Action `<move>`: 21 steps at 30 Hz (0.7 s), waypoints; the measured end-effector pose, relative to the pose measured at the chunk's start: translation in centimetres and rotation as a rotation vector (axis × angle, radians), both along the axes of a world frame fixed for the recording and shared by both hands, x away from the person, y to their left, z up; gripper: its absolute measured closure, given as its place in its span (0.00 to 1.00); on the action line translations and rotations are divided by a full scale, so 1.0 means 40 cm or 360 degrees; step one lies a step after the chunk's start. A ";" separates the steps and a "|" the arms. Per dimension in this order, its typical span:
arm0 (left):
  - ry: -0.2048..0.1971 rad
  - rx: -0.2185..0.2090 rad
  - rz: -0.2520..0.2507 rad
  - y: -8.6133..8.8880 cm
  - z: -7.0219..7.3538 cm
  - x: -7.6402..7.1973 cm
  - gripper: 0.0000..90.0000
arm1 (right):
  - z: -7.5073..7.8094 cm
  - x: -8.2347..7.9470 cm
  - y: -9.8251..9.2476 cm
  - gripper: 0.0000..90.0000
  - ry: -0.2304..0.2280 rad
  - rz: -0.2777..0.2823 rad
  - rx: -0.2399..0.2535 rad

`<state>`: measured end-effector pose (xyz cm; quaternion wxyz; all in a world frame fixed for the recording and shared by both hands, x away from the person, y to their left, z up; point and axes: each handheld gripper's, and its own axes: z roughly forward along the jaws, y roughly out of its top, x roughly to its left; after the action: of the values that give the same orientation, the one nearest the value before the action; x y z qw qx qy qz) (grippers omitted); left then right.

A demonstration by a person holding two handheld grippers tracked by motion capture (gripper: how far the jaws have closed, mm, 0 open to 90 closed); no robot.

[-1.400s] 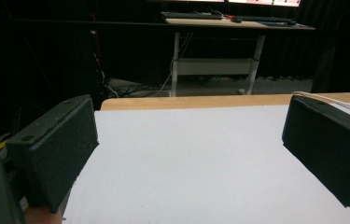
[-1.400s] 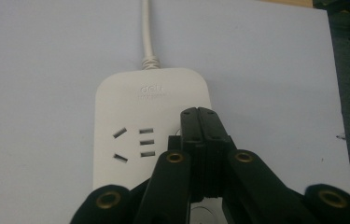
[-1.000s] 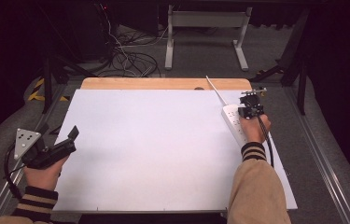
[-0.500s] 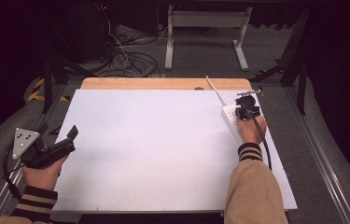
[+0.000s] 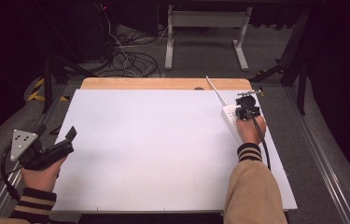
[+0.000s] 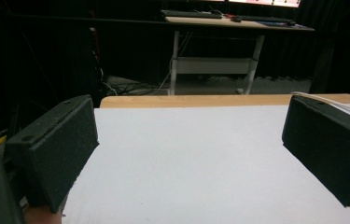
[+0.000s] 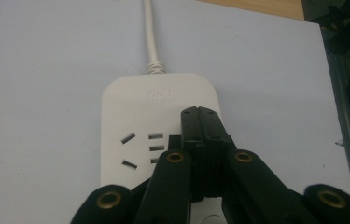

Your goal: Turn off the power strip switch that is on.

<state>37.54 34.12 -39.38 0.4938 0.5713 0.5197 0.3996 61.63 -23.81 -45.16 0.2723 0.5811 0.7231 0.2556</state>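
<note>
Faint embossed wording on the white power strip is illegible.

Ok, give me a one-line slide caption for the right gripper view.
Right gripper, jaws closed together, poised over a white power strip on the white table sheet.

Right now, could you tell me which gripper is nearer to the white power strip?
Right. The right gripper is over the power strip, jaws closed. The left gripper is at the opposite side of the white board, jaws open.
</note>
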 end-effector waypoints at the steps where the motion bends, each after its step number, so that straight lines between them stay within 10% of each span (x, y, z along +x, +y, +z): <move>1: -0.0002 0.0001 0.0002 -0.001 0.000 0.000 0.04 | 0.000 0.000 -0.003 1.00 -0.0002 0.0000 0.0014; 21: -0.0004 -0.0010 -0.0016 -0.005 -0.002 0.010 0.04 | 0.003 0.002 -0.008 1.00 0.0005 -0.0009 0.0056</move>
<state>37.94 33.91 -39.46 0.4981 0.5719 0.5175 0.3962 61.69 -24.15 -45.06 0.2617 0.5882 0.7173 0.2666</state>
